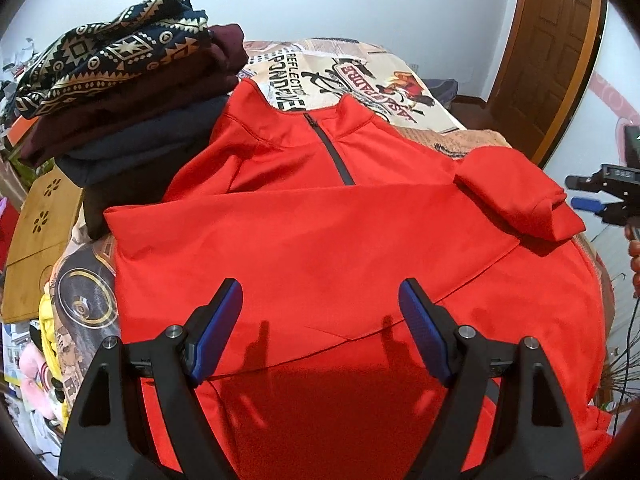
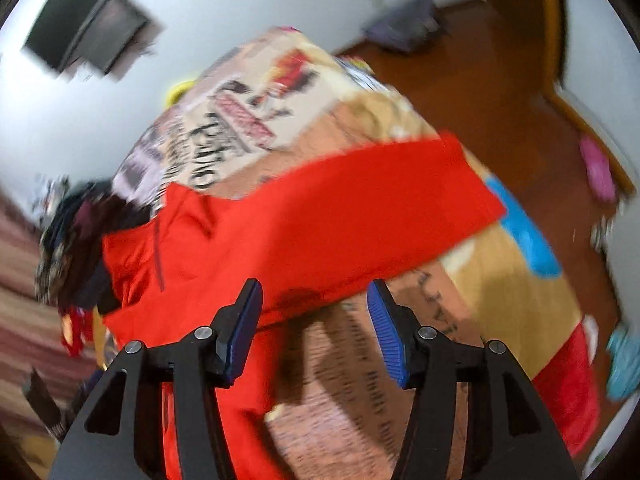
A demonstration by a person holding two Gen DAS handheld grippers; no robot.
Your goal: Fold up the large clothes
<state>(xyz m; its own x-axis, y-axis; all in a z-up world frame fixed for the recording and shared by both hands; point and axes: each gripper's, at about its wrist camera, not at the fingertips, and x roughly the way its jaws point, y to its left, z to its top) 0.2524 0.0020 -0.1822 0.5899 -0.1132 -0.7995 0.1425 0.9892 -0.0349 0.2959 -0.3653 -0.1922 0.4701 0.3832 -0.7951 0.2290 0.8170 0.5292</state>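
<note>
Pullover: red pullover lies spread on the printed bed cover, one sleeve folded across its chest.
Left gripper: jaws wide, empty, above the hem.
Right gripper: jaws parted, nothing held; blurred view.
Left view only: folded clothes stack, sharp zip collar.

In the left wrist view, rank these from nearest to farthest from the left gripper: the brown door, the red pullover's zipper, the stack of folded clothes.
From the left gripper:
1. Zipper, straight ahead on the red pullover.
2. Stack of folded clothes, ahead to the left.
3. Brown door, far right, past the bed.
</note>
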